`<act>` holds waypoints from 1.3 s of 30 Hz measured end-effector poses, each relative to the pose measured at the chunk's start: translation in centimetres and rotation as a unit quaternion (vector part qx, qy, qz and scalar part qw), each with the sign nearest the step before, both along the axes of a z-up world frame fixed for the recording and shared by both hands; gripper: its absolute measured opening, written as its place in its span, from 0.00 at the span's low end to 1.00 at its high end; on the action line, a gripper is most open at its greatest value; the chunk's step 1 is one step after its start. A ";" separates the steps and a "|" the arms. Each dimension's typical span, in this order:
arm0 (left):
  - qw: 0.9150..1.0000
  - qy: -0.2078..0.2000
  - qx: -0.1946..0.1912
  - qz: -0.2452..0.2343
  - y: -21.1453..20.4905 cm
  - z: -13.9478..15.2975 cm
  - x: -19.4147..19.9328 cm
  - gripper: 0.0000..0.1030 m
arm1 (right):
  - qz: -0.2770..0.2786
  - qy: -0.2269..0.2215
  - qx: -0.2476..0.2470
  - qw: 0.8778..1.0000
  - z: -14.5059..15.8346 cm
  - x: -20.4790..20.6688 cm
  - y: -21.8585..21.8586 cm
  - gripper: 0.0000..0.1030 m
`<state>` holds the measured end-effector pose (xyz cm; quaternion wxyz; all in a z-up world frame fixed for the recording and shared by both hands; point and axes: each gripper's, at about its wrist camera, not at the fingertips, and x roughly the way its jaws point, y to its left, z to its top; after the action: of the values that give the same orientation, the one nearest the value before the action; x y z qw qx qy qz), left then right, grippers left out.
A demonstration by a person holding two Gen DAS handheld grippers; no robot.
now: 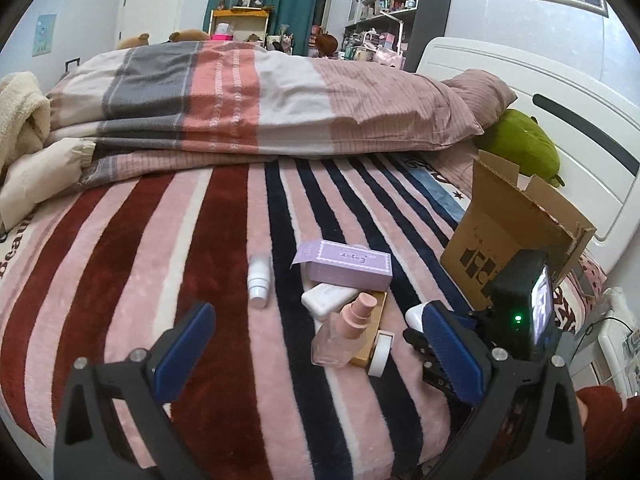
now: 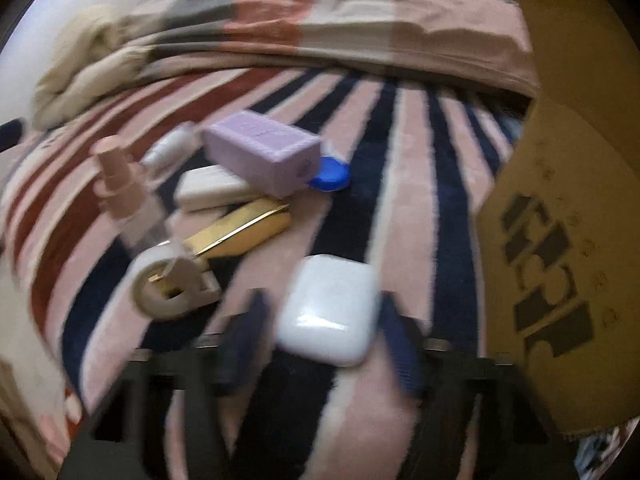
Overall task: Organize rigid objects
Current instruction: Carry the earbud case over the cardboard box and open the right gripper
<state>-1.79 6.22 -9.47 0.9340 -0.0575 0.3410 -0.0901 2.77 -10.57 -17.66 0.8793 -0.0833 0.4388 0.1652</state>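
While our right claw straddles the white rounded plastic case, its fingers look spread, not pinching. Our left claw waits wide open, since the brown cardboard box stands close.

One purple box, one white flat case, one gold bar-shaped case and one blue round lid lie on the bed ahead of the right tongs. One clear spray bottle with a pink cap, one white roll of tape and one small white bottle lie ahead between the left tongs. One white earbud case sits between the right tongs, and one cardboard box stands to their right.
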 end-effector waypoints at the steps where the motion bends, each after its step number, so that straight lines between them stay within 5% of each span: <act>1: 1.000 0.000 -0.006 -0.004 0.1 0.0 -0.1 1.00 | 0.001 -0.007 -0.001 1.000 0.1 -0.2 0.0 0.41; 5: 0.999 0.002 -0.032 -0.031 0.5 0.3 0.0 0.99 | 0.041 -0.025 0.017 0.999 1.5 -0.9 0.2 0.40; 10: 0.993 0.002 -0.067 -0.095 -0.1 2.5 0.8 0.99 | 0.139 -0.069 0.064 0.986 7.5 -2.6 1.2 0.40; 16: 0.972 0.014 -0.126 -0.199 -3.1 6.8 3.4 0.99 | 0.203 -0.114 0.124 0.965 15.2 -3.5 0.4 0.40; 18: 0.967 0.019 -0.134 -0.215 -4.3 7.7 4.3 0.94 | 0.204 -0.132 0.128 0.961 17.0 -3.4 -0.6 0.40; 20: 0.957 0.027 -0.156 -0.241 -6.0 8.9 5.3 0.79 | 0.199 -0.150 0.126 0.960 18.0 -3.3 -2.0 0.40; 22: 0.949 0.036 -0.165 -0.266 -8.0 9.7 6.3 0.68 | 0.195 -0.158 0.129 0.959 18.6 -3.1 -3.3 0.40; 27: 0.950 0.058 -0.125 -0.282 -13.7 10.5 8.7 0.46 | 0.156 -0.169 0.124 0.965 19.0 -1.9 -8.4 0.40; 39: 0.930 0.152 -0.087 -0.324 -25.9 7.4 15.1 0.40 | 0.077 -0.061 0.083 0.992 15.9 4.4 -18.0 0.38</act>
<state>13.28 -19.68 -2.03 0.7823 -0.0380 0.4695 -0.4075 7.21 -28.54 -1.77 0.8930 -0.0537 0.3614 0.2628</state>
